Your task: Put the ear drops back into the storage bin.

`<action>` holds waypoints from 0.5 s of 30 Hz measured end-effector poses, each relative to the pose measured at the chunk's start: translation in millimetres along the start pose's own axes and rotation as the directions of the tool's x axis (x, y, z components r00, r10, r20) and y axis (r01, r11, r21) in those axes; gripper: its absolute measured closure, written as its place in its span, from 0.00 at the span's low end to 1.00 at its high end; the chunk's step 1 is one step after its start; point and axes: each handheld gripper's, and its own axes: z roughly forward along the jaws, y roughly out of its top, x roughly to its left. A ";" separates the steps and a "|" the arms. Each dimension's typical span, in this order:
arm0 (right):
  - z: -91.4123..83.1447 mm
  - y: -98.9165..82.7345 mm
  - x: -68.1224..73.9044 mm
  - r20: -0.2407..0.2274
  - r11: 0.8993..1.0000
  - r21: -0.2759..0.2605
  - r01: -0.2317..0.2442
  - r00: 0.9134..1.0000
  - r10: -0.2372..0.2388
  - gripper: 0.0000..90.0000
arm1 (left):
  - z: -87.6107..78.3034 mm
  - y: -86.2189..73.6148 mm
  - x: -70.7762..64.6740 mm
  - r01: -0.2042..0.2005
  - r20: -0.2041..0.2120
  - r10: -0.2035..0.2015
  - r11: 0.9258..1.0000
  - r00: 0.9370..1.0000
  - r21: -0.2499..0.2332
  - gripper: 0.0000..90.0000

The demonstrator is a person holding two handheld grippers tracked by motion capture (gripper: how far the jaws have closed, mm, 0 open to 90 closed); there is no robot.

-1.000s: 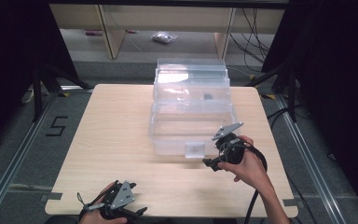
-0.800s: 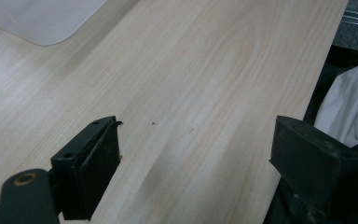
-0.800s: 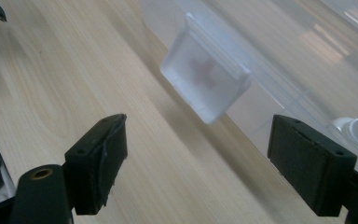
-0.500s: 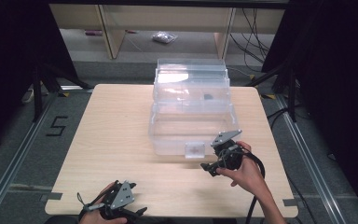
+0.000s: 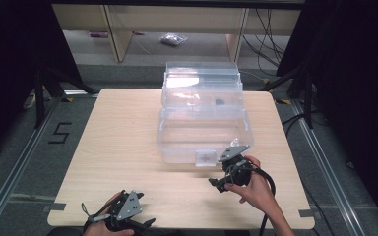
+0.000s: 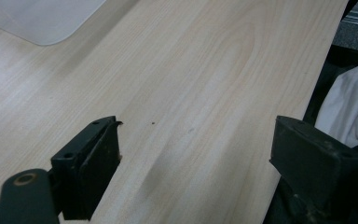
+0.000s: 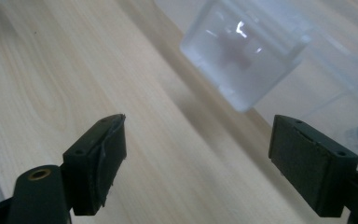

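Clear plastic makes up the storage box (image 5: 204,118) that stands on the far half of the wooden table (image 5: 123,142), its lid (image 5: 202,73) tipped up at the back and a small latch tab (image 5: 205,158) hanging at the middle of its front wall. The right gripper (image 5: 216,184) sits just in front of that wall, near the tab but not touching it, with its jaws spread wide and nothing between them; in the right gripper view the tab (image 7: 242,58) lies ahead and above the gap, off the line between the two jaws. The left gripper (image 5: 145,223) rests at the near edge of the table, well apart from the box, likewise released and empty, its view looking across bare wood toward the edge. Judged risks: the tab is small, smooth and see-through (its edges are hard to read against the box wall), so a closing grip could slide off it or catch the wall instead. The box looks light and nothing braces it, so a push or pull from the right gripper could shift it across the table rather than work the latch. A small dark item (image 5: 220,102) lies inside and could roll if the box jolts. The trailing cable (image 5: 266,182) by the right hand (image 5: 256,189) could also drag on the approach.
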 end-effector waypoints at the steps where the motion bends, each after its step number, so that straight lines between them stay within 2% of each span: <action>1: 0.6 -0.5 1.5 -0.007 1.000 0.023 -0.005 1.000 0.005 0.22 | 0.0 0.0 -0.1 0.001 -0.002 -0.001 1.000 1.000 0.002 0.17; 4: 4.9 -3.5 3.4 -0.016 1.000 0.024 0.020 1.000 -0.019 0.22 | -0.6 0.5 1.2 -0.018 -0.007 0.018 1.000 1.000 0.004 0.17; 5: 7.6 -4.8 4.0 -0.010 1.000 0.009 0.023 1.000 -0.023 0.22 | -0.7 0.3 1.3 -0.017 -0.010 0.017 1.000 1.000 0.010 0.17; 11: 9.0 -9.7 8.6 -0.027 1.000 0.024 0.013 1.000 -0.013 0.22 | -0.2 0.1 0.5 -0.007 -0.001 0.007 1.000 1.000 -0.001 0.17; 12: 12.2 -10.9 9.1 -0.027 1.000 0.011 0.022 0.999 -0.021 0.22 | 0.0 -0.1 0.0 0.003 -0.002 -0.003 1.000 1.000 0.002 0.17; 13: 12.1 -12.3 9.6 -0.015 1.000 0.013 0.021 1.000 -0.021 0.22 | -0.6 0.5 1.0 -0.017 -0.004 0.017 1.000 1.000 0.000 0.17; 15: 10.9 -14.2 10.4 -0.034 0.999 0.030 0.019 0.999 -0.018 0.22 | -0.3 0.2 0.5 -0.008 -0.002 0.008 1.000 1.000 -0.001 0.17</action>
